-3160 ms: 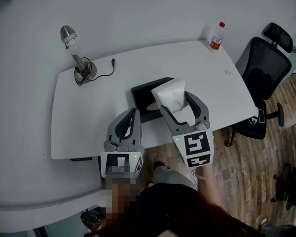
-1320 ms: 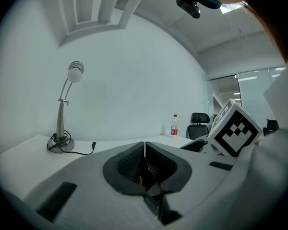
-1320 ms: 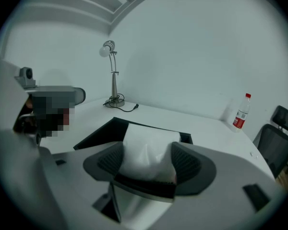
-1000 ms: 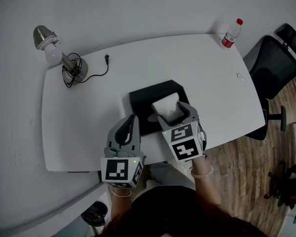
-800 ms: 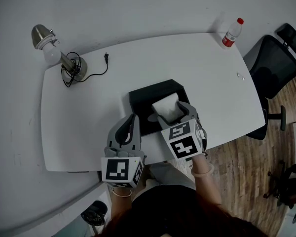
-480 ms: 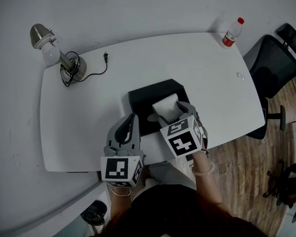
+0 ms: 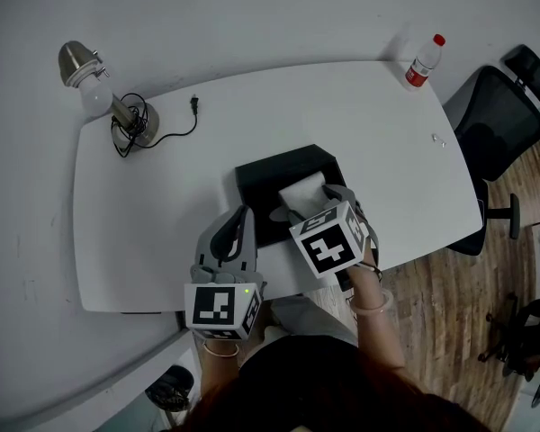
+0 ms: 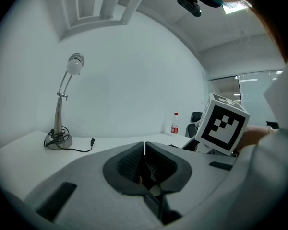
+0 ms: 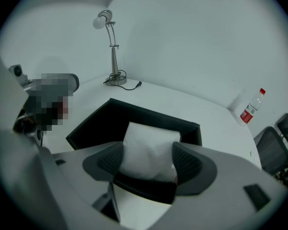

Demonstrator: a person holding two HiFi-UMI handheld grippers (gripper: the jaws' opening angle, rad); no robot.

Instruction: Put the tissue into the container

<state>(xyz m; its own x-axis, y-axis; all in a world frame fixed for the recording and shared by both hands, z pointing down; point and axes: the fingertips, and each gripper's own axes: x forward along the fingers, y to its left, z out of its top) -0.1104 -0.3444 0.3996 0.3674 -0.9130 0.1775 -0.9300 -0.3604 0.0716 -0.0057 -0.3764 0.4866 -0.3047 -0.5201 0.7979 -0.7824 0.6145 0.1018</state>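
A white tissue pack (image 9: 149, 150) is clamped between the jaws of my right gripper (image 7: 308, 198), which is shut on it. The pack (image 7: 302, 193) hangs over the near right part of the black open container (image 7: 261, 174), whose far wall (image 9: 153, 115) shows beyond the pack in the right gripper view. My left gripper (image 7: 237, 229) rests at the table's near edge, left of the container, shut with nothing between its jaws (image 8: 144, 157).
A silver desk lamp (image 7: 117, 111) with a coiled cord stands at the far left of the white table (image 7: 378, 142). A red-capped bottle (image 7: 421, 61) is at the far right corner. A black office chair (image 7: 504, 124) stands off the table's right side.
My right gripper has come down and toward me with the tissue pack, from well above the container to just over its near right part. The left gripper has stayed put.
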